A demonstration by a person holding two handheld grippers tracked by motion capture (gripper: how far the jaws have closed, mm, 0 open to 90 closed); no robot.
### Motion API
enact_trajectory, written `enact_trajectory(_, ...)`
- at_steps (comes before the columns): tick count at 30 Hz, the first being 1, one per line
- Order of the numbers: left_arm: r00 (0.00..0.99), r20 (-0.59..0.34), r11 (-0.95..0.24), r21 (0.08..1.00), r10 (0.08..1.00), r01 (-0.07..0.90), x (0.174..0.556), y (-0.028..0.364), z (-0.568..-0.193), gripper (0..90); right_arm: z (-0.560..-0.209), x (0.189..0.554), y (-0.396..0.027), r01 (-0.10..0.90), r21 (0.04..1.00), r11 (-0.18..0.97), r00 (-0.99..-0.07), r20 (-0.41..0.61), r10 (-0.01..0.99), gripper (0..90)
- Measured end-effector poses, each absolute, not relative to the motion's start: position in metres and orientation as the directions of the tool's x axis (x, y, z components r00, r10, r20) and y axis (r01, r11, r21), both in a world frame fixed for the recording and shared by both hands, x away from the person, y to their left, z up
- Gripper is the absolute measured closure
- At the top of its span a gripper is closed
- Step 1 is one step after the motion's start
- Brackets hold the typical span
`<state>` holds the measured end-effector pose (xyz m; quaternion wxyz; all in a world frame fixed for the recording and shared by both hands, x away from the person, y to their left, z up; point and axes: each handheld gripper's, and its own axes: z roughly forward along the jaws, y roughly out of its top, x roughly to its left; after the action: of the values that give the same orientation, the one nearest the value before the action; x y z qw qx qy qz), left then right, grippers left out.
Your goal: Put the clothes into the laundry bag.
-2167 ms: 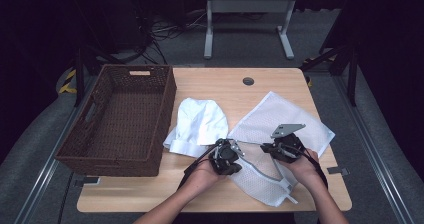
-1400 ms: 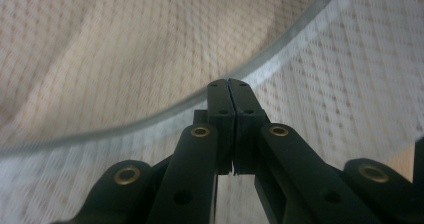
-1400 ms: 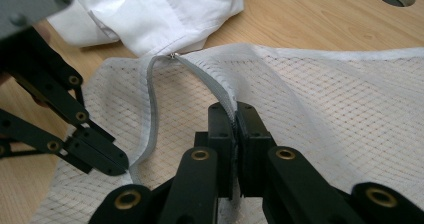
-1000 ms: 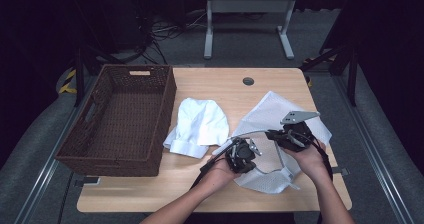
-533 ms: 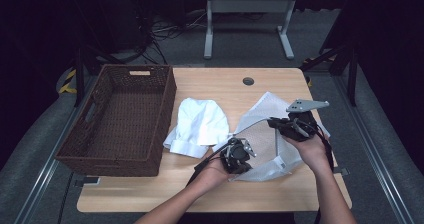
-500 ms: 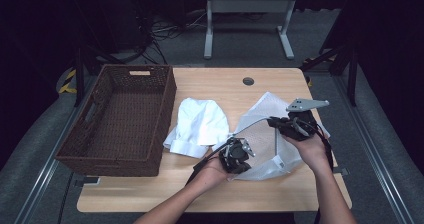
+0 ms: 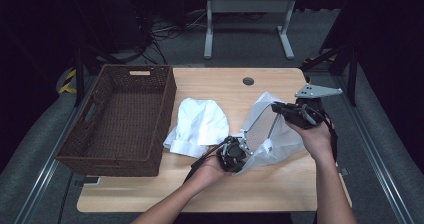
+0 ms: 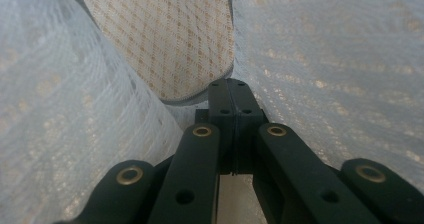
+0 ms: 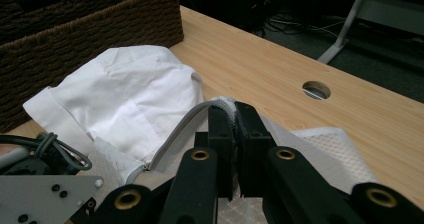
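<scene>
A white mesh laundry bag (image 7: 282,136) with a zip edge lies on the wooden table (image 7: 210,86), its mouth held apart by both grippers. My left gripper (image 7: 240,150) is low by the table, shut on the bag's near edge; in the left gripper view its jaws (image 8: 231,91) pinch the mesh (image 8: 325,59). My right gripper (image 7: 278,109) is raised to the right, shut on the bag's upper edge (image 9: 175,131), its jaws (image 9: 231,113) meeting on the zip hem. A folded white shirt (image 7: 200,124) lies just left of the bag (image 9: 125,91).
A dark wicker basket (image 7: 120,119) stands at the table's left (image 9: 100,14). A round cable hole (image 7: 248,81) sits near the far edge (image 9: 316,90). A metal stand (image 7: 247,14) is on the floor beyond the table. My left gripper's body (image 9: 45,184) shows in the right gripper view.
My right gripper has risen with the bag's upper edge, pulling the mouth taller and wider. The left gripper has stayed low on the near edge.
</scene>
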<state>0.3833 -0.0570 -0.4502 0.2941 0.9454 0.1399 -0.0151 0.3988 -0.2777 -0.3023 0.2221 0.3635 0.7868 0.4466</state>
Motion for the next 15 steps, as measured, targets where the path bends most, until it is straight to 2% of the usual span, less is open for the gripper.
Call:
enact_trajectory(9, 0.963, -0.104, -0.792, 0.551, 0.249, 0.264, 0.386, -0.057, -0.450, 90.0, -0.306, 0.396, -0.277, 0.380, 0.857, 0.349, -0.633, -0.034, 0.773, 87.0)
enact_trajectory(15, 0.950, -0.100, -0.758, 0.582, 0.294, 0.296, 0.390, -0.041, -0.427, 90.0, -0.310, 0.396, -0.279, 0.391, 0.854, 0.343, -0.620, -0.031, 0.784, 87.0)
